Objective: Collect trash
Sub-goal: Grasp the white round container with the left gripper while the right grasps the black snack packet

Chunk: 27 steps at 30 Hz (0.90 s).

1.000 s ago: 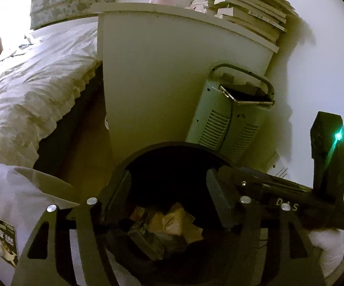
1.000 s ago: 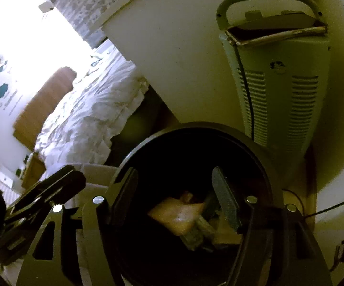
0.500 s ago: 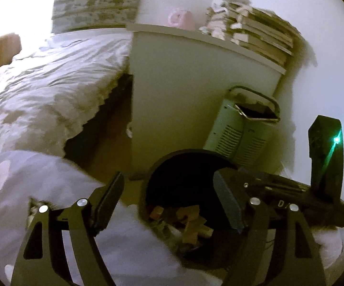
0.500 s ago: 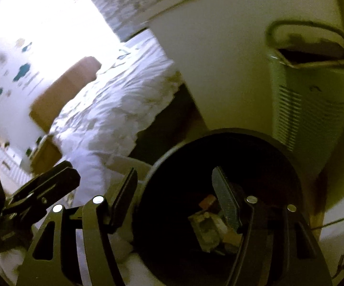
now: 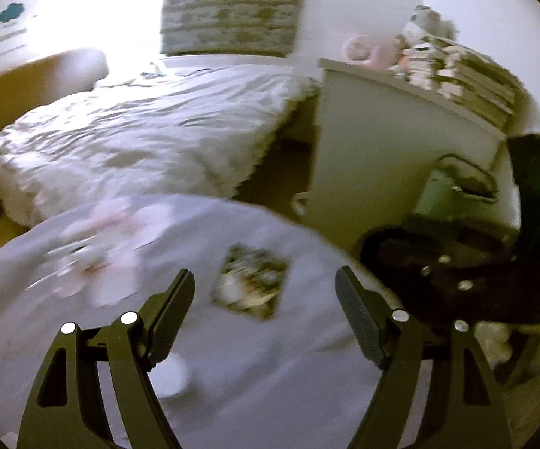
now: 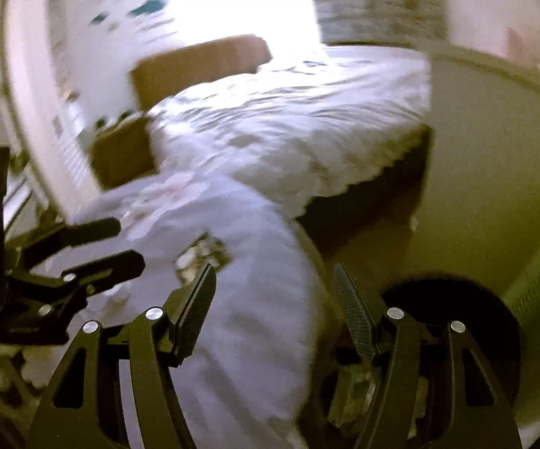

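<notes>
Both views were pretty blurry. The left gripper [image 5: 264, 301] hung over a pale cushion [image 5: 202, 340], jaws spread wide with nothing in them; they'd just been opening a bit more. A crumpled wrapper [image 5: 251, 286] lay on the cushion just ahead of its fingertips. The right gripper [image 6: 273, 299] was spread too, also empty, over the cushion's edge. The black bin [image 6: 457, 307] sat beside the cushion with scraps [image 6: 348, 393] inside, near a white cabinet [image 5: 382, 149] and the bed [image 5: 139, 142].

A bed [image 5: 150, 138] with rumpled white bedding stands beside a white cabinet [image 5: 382, 172] stacked with books [image 5: 468, 82]; bright daylight floods the far wall.
</notes>
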### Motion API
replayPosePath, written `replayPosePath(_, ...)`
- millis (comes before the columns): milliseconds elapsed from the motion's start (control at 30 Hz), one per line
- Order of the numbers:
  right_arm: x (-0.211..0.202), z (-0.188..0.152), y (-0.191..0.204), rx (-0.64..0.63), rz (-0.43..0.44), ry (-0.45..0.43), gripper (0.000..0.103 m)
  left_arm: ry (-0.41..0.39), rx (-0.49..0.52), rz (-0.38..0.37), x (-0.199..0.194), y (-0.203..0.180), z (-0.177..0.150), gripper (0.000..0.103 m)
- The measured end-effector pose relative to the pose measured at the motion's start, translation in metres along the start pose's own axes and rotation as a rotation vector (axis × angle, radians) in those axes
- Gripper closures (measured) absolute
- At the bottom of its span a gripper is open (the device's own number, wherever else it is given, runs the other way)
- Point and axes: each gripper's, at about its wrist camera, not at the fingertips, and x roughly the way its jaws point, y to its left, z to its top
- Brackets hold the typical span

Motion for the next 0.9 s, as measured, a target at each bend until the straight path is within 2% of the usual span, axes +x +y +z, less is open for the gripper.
replayPosePath(100,0.015,0.005,0.023,-0.098,0.015,0.030,0.038,0.025,-0.027,0.041,-0.005,0.025,-0.011,0.026)
replayPosePath(300,0.045,0.010,0.051,-0.225,0.027,0.104,0.038,0.051,-0.031,0.077,-0.012,0.048,-0.027,0.026)
replayPosePath(700,0.113,0.015,0.077,-0.401,0.024,0.266,0.038,0.142,0.023,0.090,-0.001,0.050,-0.047,0.027)
replayPosePath(900,0.130,0.017,0.080,-0.430,0.019,0.287,0.033,0.176,0.019,0.105,0.006,0.058,-0.052,0.040)
